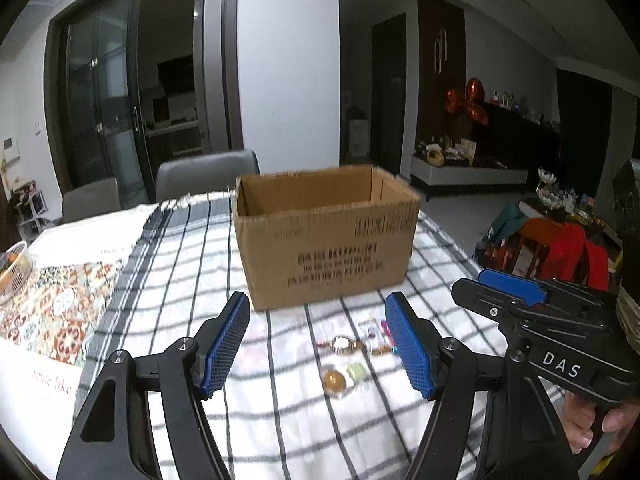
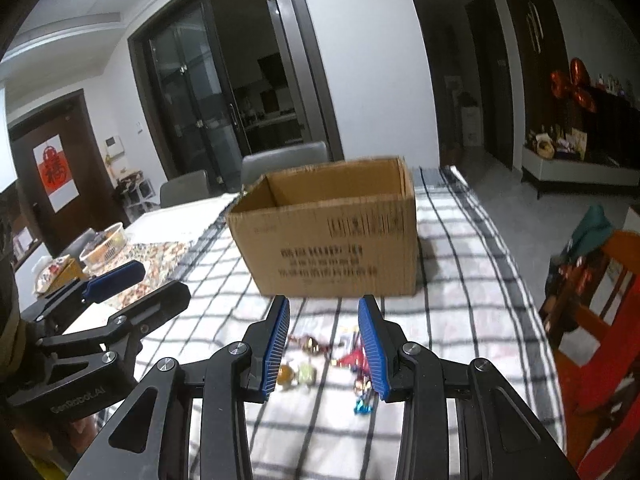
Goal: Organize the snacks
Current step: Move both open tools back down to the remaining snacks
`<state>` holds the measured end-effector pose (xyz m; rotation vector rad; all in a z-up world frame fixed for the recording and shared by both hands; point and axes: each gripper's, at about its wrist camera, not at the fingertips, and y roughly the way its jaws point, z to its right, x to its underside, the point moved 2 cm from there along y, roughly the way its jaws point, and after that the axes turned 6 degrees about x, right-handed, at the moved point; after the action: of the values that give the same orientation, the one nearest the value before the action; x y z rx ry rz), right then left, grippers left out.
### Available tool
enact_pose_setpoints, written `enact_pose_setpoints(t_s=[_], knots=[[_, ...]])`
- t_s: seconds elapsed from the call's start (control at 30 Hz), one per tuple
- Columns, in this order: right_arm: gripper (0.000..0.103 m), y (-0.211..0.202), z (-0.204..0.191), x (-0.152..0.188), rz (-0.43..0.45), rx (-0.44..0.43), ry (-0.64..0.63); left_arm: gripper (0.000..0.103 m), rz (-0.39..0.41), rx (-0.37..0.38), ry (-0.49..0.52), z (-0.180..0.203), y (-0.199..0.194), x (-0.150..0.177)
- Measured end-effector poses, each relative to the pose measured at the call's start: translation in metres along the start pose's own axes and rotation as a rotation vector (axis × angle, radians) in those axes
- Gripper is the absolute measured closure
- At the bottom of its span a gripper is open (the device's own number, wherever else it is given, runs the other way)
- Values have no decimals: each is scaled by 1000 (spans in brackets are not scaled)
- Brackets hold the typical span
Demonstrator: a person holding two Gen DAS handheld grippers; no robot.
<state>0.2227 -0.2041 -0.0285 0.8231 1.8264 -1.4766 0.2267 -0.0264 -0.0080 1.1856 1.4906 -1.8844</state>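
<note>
- Left gripper [image 1: 318, 344] is held spread wide, nothing between its pads.
- Right gripper [image 2: 323, 346] is held parted, empty, above wrapped snacks [image 2: 310, 356].
- Cardboard box [image 1: 326, 236] is seen open-topped.

Black left tool [image 1: 318, 340] and right tool [image 2: 324, 340], ribbed blue pads, silver screws

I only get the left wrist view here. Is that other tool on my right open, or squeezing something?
Observer: The right tool is open and holds nothing; the sweets lie on the checked cloth beyond it.
Operator: I see a few sweets. Any I'm missing?
Observer: Yes, a blue-wrapped sweet lies nearest the camera, at that tool's right side.
Operator: Anything fun in the room?
Observer: A red paper sign hangs on a brown door, far left.
</note>
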Motion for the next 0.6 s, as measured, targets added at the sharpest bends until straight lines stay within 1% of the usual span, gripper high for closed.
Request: enact_pose_setpoints(t_s=[0.27,0.37,0.6], knots=[[66,13,6,34,-93,10,20,36,-83,21,-1,7,13,37],[66,19,10,46,-132,16,36,38,-110,31,-13,6,20,48],[66,38,11,62,-192,30,41,43,-170,53,-46,0,42,65]])
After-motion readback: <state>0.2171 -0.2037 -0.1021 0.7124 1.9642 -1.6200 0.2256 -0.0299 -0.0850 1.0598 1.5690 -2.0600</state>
